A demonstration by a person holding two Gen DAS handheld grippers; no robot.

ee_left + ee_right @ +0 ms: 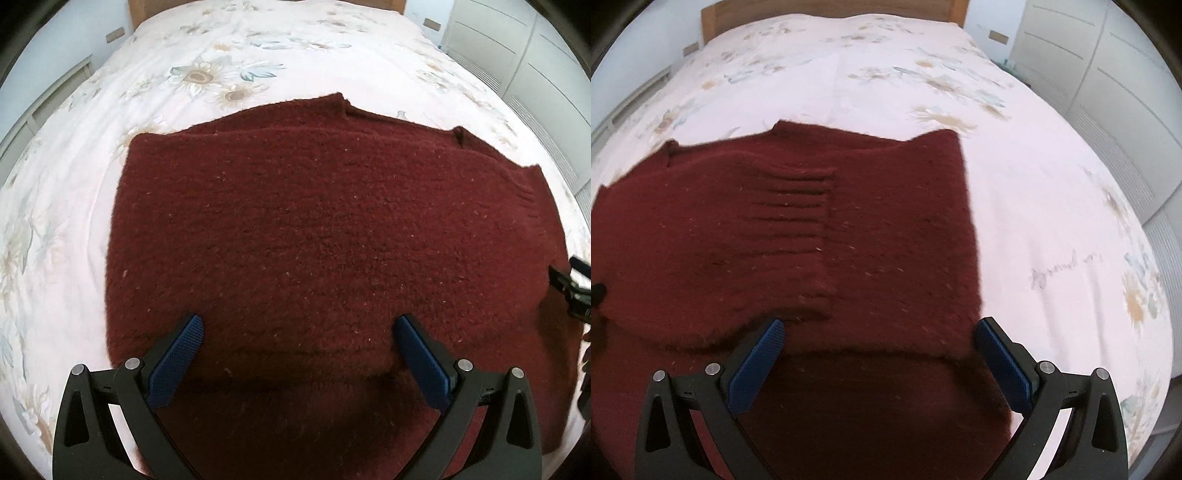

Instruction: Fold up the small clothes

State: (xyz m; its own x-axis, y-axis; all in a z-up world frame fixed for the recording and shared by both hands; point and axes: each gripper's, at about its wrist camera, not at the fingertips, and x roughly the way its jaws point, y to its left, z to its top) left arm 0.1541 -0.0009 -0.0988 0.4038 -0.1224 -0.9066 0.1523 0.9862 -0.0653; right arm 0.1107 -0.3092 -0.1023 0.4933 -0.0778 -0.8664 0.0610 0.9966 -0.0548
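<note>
A dark red fuzzy knit sweater (325, 229) lies spread on the bed, with parts folded over onto its body. It also shows in the right wrist view (798, 236), where a ribbed cuff lies on top. My left gripper (299, 328) is open and empty, hovering over the sweater's near left part. My right gripper (879, 332) is open and empty over the near right part, its right finger close to the sweater's right edge. The right gripper's tip (569, 284) shows at the right edge of the left wrist view.
The bed carries a pale pink floral sheet (229, 62), bare beyond and beside the sweater (1052, 206). A wooden headboard (827, 9) stands at the far end. White wardrobe doors (1108, 74) line the right side.
</note>
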